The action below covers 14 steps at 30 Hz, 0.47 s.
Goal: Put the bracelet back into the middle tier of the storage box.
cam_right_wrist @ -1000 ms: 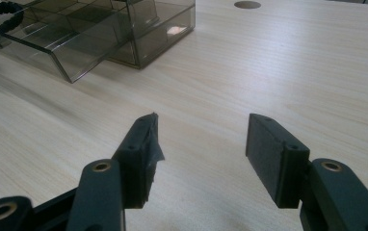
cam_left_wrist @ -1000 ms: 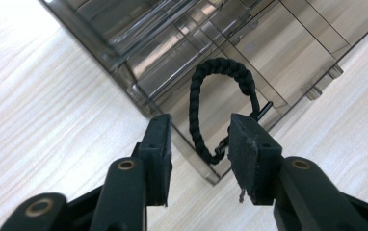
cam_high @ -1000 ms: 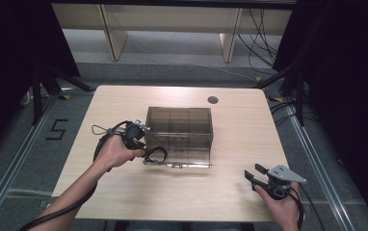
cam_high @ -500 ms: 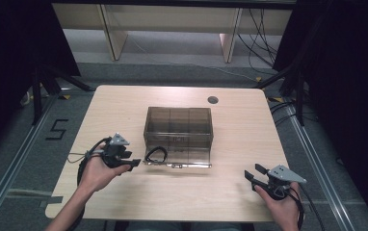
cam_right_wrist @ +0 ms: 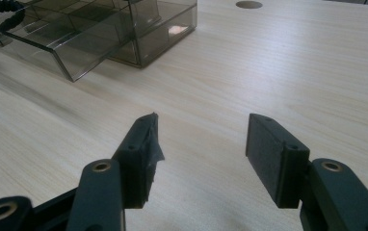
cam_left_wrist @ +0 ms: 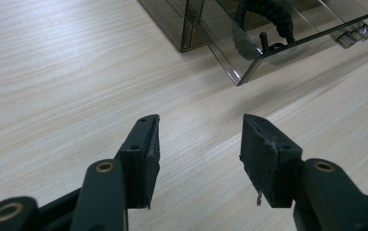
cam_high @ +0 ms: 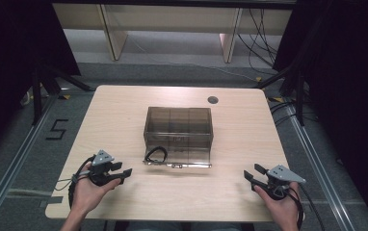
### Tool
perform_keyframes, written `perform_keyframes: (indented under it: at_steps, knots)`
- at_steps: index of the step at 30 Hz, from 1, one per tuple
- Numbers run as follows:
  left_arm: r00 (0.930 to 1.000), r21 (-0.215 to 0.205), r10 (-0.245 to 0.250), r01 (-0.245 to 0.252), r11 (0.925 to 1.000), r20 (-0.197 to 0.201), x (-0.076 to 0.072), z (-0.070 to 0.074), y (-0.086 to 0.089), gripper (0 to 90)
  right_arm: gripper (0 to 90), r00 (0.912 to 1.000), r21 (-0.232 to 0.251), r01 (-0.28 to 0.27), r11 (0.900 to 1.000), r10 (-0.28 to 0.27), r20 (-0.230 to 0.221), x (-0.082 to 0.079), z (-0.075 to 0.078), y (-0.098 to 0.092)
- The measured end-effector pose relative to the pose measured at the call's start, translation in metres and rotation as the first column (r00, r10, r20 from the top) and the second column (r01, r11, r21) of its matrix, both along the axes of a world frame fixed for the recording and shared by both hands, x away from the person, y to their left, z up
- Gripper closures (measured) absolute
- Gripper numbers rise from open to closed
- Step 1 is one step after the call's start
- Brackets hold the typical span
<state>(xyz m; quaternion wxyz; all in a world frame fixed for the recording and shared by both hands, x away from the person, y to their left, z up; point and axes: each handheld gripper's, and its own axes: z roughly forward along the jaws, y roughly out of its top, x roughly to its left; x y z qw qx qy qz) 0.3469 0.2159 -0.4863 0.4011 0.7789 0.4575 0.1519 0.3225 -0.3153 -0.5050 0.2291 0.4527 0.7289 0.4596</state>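
Note:
A smoky see-through plastic box (cam_high: 178, 127) stands mid-table with its front flap (cam_high: 182, 162) folded down onto the wood. On the flap's left end lies a black braided cord loop (cam_high: 155, 155), also seen in the left gripper view (cam_left_wrist: 269, 14). My left gripper (cam_high: 124, 169) sits low over the table's near left, left of the loop and apart from it. Its jaws have just been opening and stand open (cam_left_wrist: 199, 130) over bare wood. My right gripper (cam_high: 252, 172) rests near the front right, open (cam_right_wrist: 201, 127) with nothing between the pads, and the box (cam_right_wrist: 124, 29) lies ahead to its left.
A round cable hole (cam_high: 213, 100) sits in the tabletop behind the box on the right. Small clear latches (cam_high: 175, 164) line the flap's front edge. Bare wood surrounds the box; dark floor and shelving legs lie beyond the table (cam_high: 105, 110).
My left gripper has drawn back from the loop at the box's front toward the table's near left and sunk lower, its jaws spreading wider. The loop stays on the flap. The right gripper has not moved.

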Motion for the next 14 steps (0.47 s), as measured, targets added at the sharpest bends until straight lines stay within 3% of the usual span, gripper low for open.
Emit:
perform_keyframes:
  at_steps: [1, 2, 4, 5, 6, 9, 11, 12, 14]
  knots:
    - [0.9999, 0.001, -0.014, 0.014, 0.9999, 0.000, -0.002, -0.002, 0.002, 48.3, 46.4, 0.9991, -0.031, -0.013, 0.999, 0.014, 0.040, 0.003, 0.000, -0.003]
    - [0.9999, -0.018, 0.009, -0.009, 0.9998, 0.008, -0.004, -0.007, 0.002, 48.3, 46.4, 0.9988, -0.029, -0.010, 1.000, 0.011, 0.048, 0.003, -0.001, -0.003]
    - [1.0000, -0.003, 0.004, -0.004, 1.0000, 0.007, -0.006, -0.009, 0.003, 48.3, 46.4, 0.9988, -0.030, -0.011, 0.999, 0.012, 0.047, 0.003, -0.001, -0.003]
    - [0.9993, -0.022, 0.037, -0.036, 0.9991, 0.004, -0.009, -0.013, 0.003, 48.4, 46.4, 1.0000, 0.005, 0.002, 1.000, -0.002, 0.004, 0.000, 0.000, 0.000]
    - [0.9988, -0.037, 0.050, -0.050, 0.9981, -0.002, -0.010, -0.015, 0.002, 48.3, 46.4, 1.0000, 0.004, 0.001, 1.000, -0.001, 0.004, 0.000, 0.000, 0.000]
    - [0.9991, -0.021, 0.037, -0.038, 0.9991, -0.019, -0.010, -0.017, 0.006, 47.8, 46.4, 0.9999, 0.007, 0.007, 1.000, -0.007, -0.009, 0.000, 0.000, 0.000]
    - [0.9991, -0.030, 0.041, -0.042, 0.9987, -0.012, -0.010, -0.018, 0.006, 47.5, 46.4, 0.9999, -0.008, -0.004, 1.000, 0.004, 0.010, 0.001, -0.001, -0.001]
    - [0.9981, -0.056, 0.062, -0.062, 0.9965, -0.004, -0.010, -0.018, 0.004, 47.5, 46.4, 1.0000, 0.002, -0.001, 1.000, 0.001, 0.006, 0.001, 0.000, -0.001]
    - [0.9986, -0.038, 0.053, -0.054, 0.9978, -0.007, -0.010, -0.018, 0.006, 47.5, 46.4, 1.0000, 0.005, 0.003, 1.000, -0.003, 0.003, 0.000, 0.000, -0.001]
